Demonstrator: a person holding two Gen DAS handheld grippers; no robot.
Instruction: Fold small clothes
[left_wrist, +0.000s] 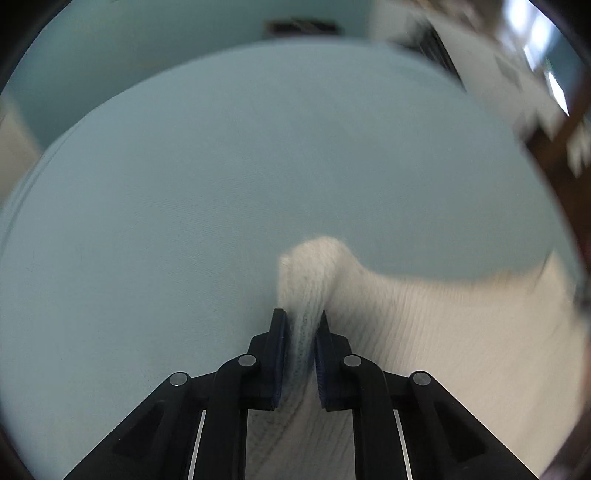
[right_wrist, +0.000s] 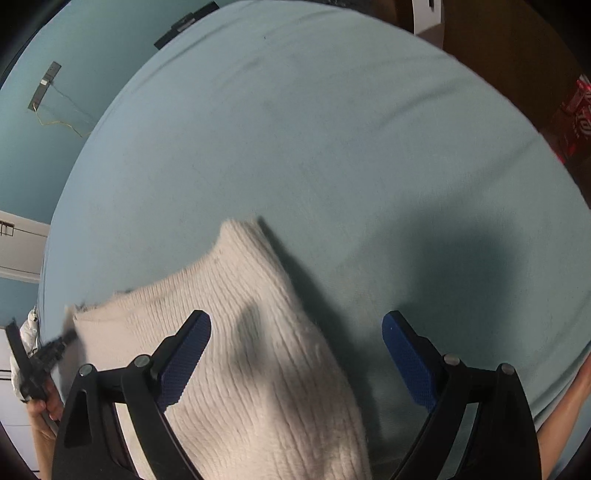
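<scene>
In the left wrist view, the left gripper (left_wrist: 300, 321) has its jaws pressed together on a bunched corner of a cream ribbed knit garment (left_wrist: 424, 332), which trails off to the right across the pale blue table cover (left_wrist: 221, 166). The pinched wad rises in a hump just beyond the fingertips. The picture is smeared, so how many layers sit between the pads cannot be told. The risk here is that only one layer is caught: lifting would then peel the knit apart instead of carrying a clean fold. A loose knit could also slip out of so small a bite.

In the right wrist view, the right gripper (right_wrist: 297, 321) stands spread wide and holds nothing. The knit garment (right_wrist: 258, 350) lies flat under its left finger (right_wrist: 184, 358), while the right finger sits over bare table cover (right_wrist: 332, 129). The garment's edge passes between the jaws. Closing from here could miss the edge or drag and rumple it. At the far left a hand (right_wrist: 44, 406) holds the other tool at the garment's far corner; uneven pulling between the two would skew the fold.
</scene>
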